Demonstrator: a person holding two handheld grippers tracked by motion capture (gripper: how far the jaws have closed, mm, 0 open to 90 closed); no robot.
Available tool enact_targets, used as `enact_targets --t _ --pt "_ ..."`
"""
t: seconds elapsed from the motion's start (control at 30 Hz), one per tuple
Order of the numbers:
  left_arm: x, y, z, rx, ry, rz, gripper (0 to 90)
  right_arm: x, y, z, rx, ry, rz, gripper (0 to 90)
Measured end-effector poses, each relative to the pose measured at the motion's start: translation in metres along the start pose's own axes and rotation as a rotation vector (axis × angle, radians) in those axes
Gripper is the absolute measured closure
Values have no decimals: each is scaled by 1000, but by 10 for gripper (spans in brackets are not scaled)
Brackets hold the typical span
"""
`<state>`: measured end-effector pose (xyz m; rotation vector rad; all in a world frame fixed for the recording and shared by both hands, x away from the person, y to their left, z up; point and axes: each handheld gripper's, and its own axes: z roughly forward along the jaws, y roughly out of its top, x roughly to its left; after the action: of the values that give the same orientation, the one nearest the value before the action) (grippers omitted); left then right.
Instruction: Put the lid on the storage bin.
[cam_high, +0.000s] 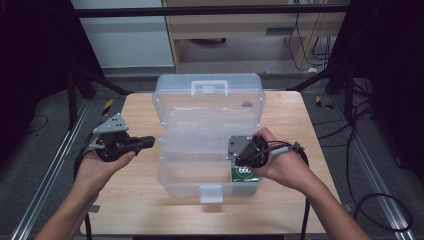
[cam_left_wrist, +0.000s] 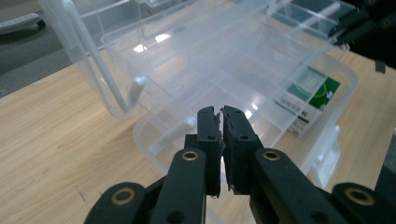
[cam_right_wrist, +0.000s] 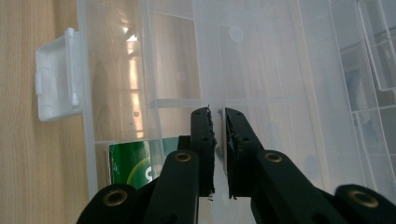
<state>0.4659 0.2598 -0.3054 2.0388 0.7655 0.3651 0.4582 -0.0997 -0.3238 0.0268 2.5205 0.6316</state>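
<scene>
wooden table (cam_high: 280, 200) under me. my right gripper (cam_high: 240, 156), jaws nearly shut and empty, hovers just above the green packet (cam_high: 244, 174) in the open clear box's (cam_high: 210, 95) near right corner; my left gripper (cam_high: 148, 142), likewise closed, waits farther off, beside the box.

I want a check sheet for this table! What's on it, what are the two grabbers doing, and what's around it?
Surface: wooden table, mostly bare.
Job's things: clear plastic box, lid open; green packet in its near right corner.
Clutter: nothing seen.
Grippers: left gripper shut, empty, beside the box; right gripper nearly shut, empty, over the box.
Cables: black cable trailing from the right gripper; more on the floor.
Surroundings: dark frame, grey floor, wooden cabinet behind.
</scene>
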Motion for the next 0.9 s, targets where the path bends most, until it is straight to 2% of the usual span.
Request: enact_targets --t 0.13,0.27,0.4,0.57,0.73,0.9 --pt "6 10 4 -21 25 -9 854 2 0 0 2 1 -4 828" --pt "11 16 9 -32 14 -38 853 3 -1 0 -1 -3 0 826" --pt "12 19 11 -18 30 -27 859 4 -1 -1 4 -6 -8 826" --pt "15 22 12 -19 35 -38 866 5 -1 0 2 -6 -9 823" --pt "23 23 12 -33 26 -91 880 6 -1 0 6 -3 -6 821" --pt "29 21 12 -26 28 -111 886 7 -2 0 1 -3 -11 821"
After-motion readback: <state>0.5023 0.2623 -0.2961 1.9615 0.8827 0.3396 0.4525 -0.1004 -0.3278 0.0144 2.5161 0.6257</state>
